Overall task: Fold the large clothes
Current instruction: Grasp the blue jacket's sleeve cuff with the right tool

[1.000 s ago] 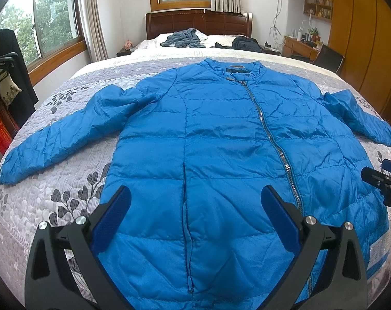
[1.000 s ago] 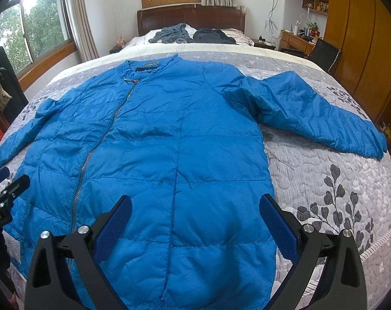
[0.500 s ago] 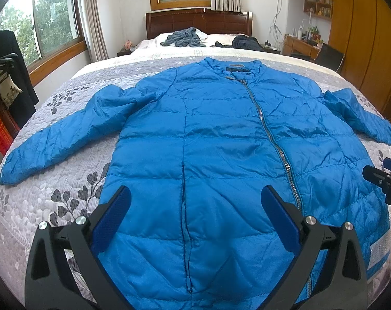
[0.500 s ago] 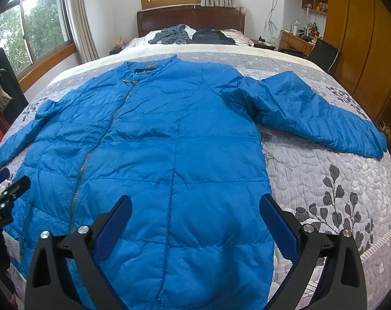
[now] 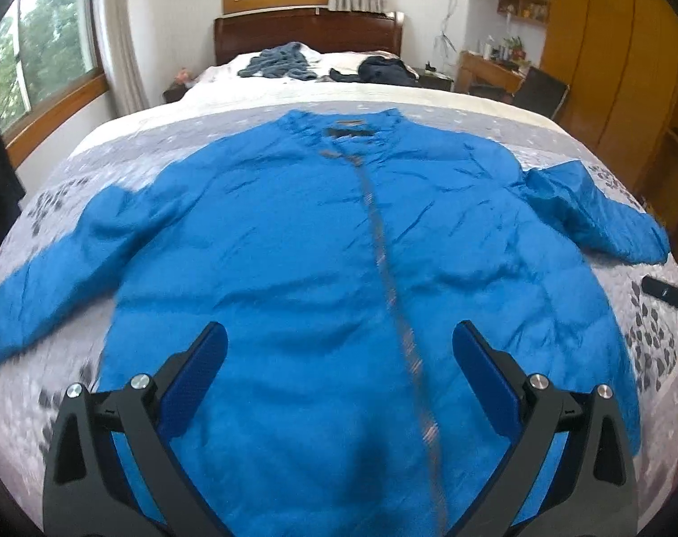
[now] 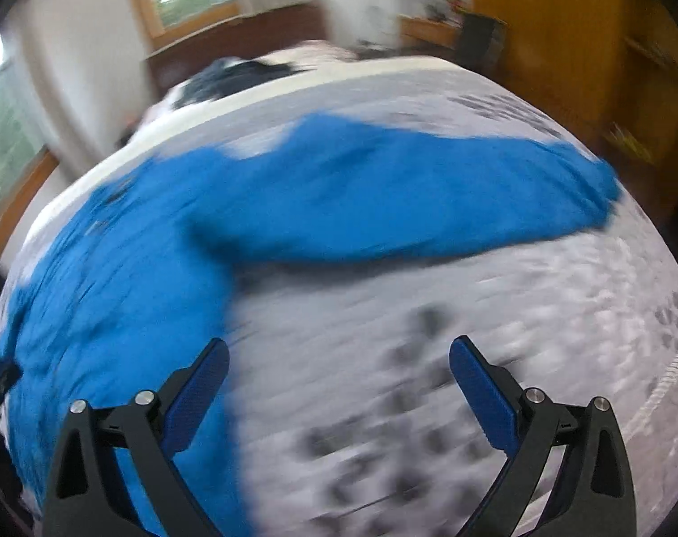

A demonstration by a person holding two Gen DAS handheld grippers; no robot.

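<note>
A large blue puffer jacket (image 5: 321, 250) lies flat and zipped on the bed, collar away from me, both sleeves spread out. My left gripper (image 5: 339, 371) hovers open over the lower front near the zipper (image 5: 384, 277), holding nothing. In the blurred right wrist view, the jacket's right sleeve (image 6: 428, 197) stretches across the grey quilt (image 6: 428, 358). My right gripper (image 6: 339, 380) stands open above the quilt below that sleeve, with the jacket body (image 6: 115, 295) at its left. A tip of the right gripper (image 5: 666, 293) shows at the left view's right edge.
The bed has a grey floral quilt (image 5: 128, 170) and a dark wooden headboard (image 5: 307, 36). Two heaps of dark clothes (image 5: 281, 62) lie near the pillows. A desk and chair (image 5: 531, 89) and wooden wardrobes (image 5: 616, 58) stand to the right; windows are on the left.
The left gripper has shifted right and back, so the zipper now sits near centre. The right gripper has swung quickly right, away from the jacket body toward the right sleeve. Both stay open.
</note>
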